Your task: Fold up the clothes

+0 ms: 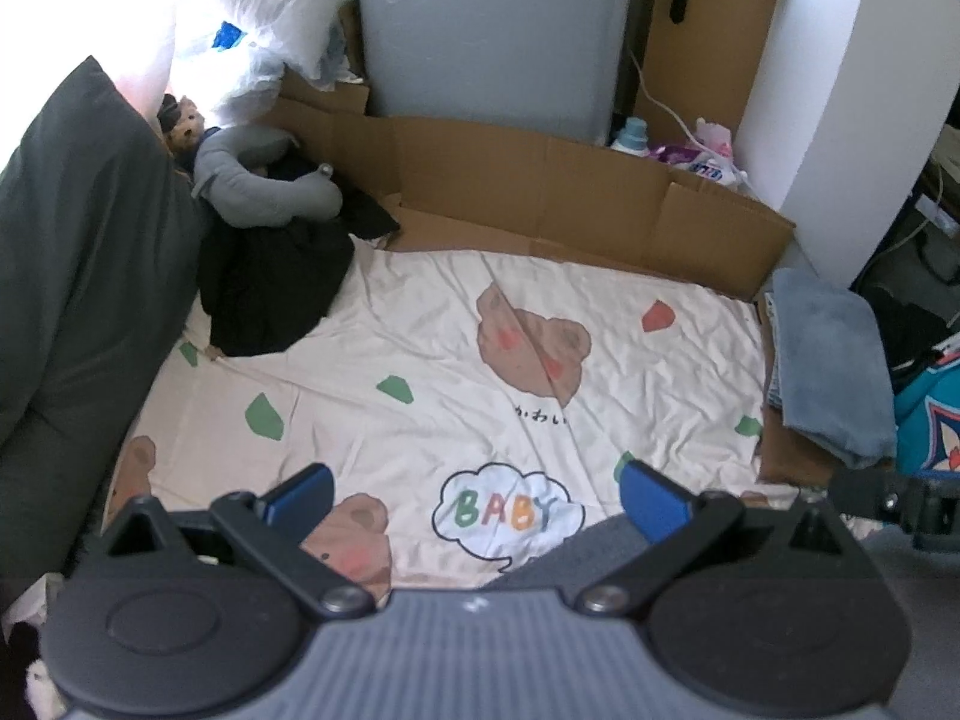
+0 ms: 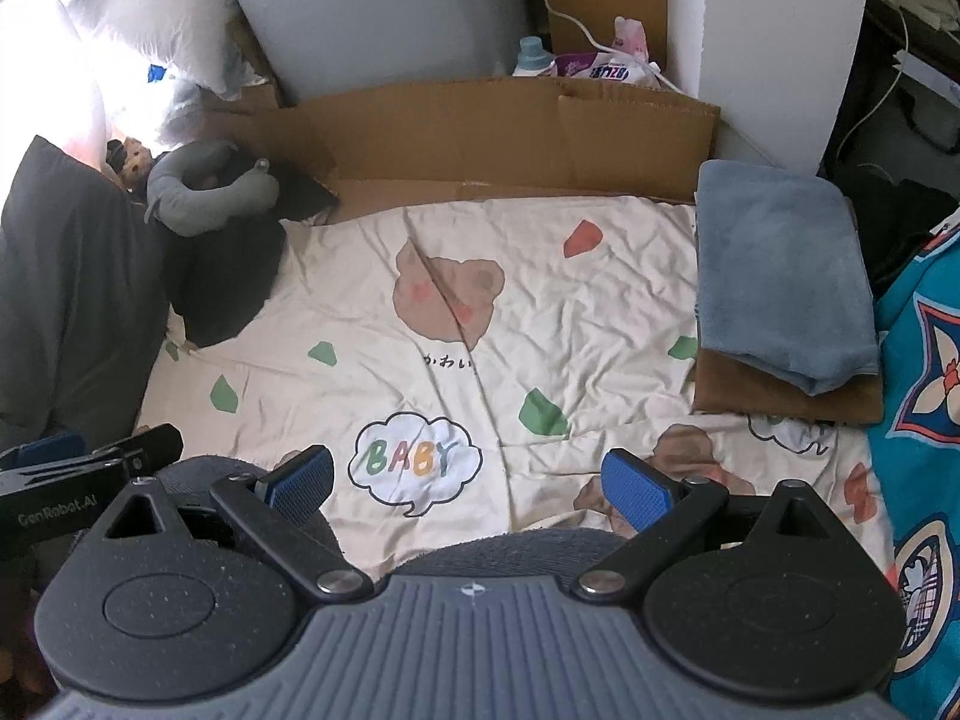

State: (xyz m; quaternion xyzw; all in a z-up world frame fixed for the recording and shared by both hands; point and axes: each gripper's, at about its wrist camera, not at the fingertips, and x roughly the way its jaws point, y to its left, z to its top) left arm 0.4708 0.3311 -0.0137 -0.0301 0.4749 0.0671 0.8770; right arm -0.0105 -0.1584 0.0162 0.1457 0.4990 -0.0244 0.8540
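Observation:
A black garment (image 1: 270,294) lies crumpled at the far left of the bear-print sheet (image 1: 456,360); the right wrist view shows the garment (image 2: 222,282) there too. A folded blue towel (image 2: 780,276) rests on a folded brown piece (image 2: 786,402) at the sheet's right edge. My left gripper (image 1: 477,501) is open over the sheet's near edge, holding nothing. My right gripper (image 2: 468,486) is open beside it, also holding nothing. Grey textured fabric (image 2: 498,552) lies just under both grippers; I cannot tell what it is.
A grey neck pillow (image 1: 264,186) and a dark cushion (image 1: 78,276) sit at the left. A cardboard wall (image 1: 540,180) runs along the sheet's far edge, with bottles and packets (image 2: 576,63) behind it. A teal patterned cloth (image 2: 924,420) lies at the right.

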